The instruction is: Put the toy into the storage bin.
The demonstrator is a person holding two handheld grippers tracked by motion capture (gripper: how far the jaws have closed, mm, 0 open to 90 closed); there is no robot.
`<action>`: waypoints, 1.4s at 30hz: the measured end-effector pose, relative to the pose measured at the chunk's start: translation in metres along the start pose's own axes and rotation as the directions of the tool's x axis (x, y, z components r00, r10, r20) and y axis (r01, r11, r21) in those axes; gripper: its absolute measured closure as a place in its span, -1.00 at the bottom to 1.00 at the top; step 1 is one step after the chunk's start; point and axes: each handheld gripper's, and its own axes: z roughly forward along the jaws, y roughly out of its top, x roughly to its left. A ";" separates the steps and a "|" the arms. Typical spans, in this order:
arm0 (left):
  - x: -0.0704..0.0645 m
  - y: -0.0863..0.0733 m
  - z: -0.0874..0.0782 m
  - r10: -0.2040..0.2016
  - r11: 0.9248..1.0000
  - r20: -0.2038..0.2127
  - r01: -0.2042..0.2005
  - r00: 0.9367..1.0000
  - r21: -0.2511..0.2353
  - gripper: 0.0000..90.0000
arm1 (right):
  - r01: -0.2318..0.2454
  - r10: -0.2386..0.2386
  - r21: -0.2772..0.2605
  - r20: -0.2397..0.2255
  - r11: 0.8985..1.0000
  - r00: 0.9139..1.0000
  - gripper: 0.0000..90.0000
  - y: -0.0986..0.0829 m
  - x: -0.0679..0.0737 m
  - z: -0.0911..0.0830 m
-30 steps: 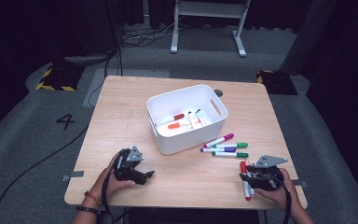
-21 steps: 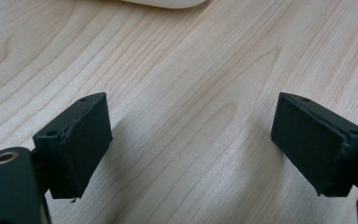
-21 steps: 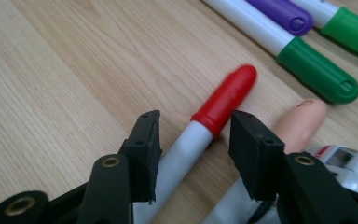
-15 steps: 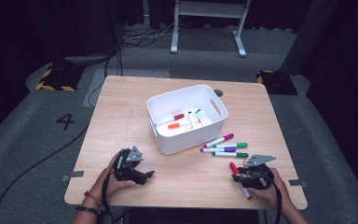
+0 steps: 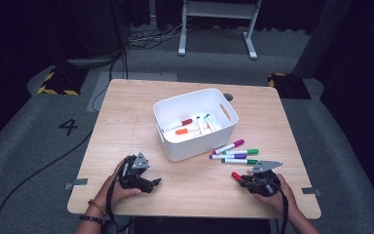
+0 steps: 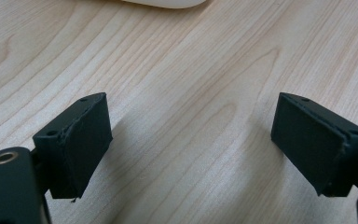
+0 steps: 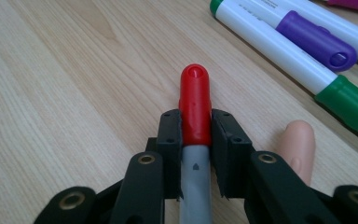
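1. The right gripper [image 5: 247,181] sits near the front right edge of the wooden surface [image 5: 126,122], held in the person's right hand [image 5: 272,191], with its grey three-cornered plate on top
2. Its jaws are clamped on a red-capped marker [image 7: 195,107]; in the right gripper view the red cap sticks out beyond the jaw tips and the grey barrel runs back between them
3. In the high view the red-capped marker [image 5: 237,176] points from the gripper toward the left and slightly away from the person, low over the surface; whether it touches the wood I cannot tell
4. A fingertip [image 7: 298,148] of the right hand shows just beside the right jaw in the right gripper view
5. Just beyond the held marker lie loose markers on the surface: a green-capped one [image 7: 307,70] nearest, then a purple-capped one [image 7: 314,39] beside it
6. In the high view this loose cluster [image 5: 234,153] lies between the right gripper and the white bin, and includes a magenta-capped marker [image 5: 229,146] tilted toward the bin
7. The white bin [image 5: 175,146] stands near the middle of the surface, with several markers [image 5: 195,126] lying inside, among them orange and red ones
8. The left gripper [image 5: 148,184] rests near the front left of the surface in the person's left hand [image 5: 117,187], well apart from the right one
9. Its jaws stand wide apart with bare wood between them [image 6: 191,140], and the bin's white edge [image 6: 163,3] shows at the top of the left gripper view
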 end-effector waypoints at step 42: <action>0.001 0.000 0.000 0.006 1.000 0.002 -0.006 1.000 0.001 -0.73 | 0.131 -0.125 -0.380 0.041 0.915 0.991 0.66 0.160 -0.042 -0.079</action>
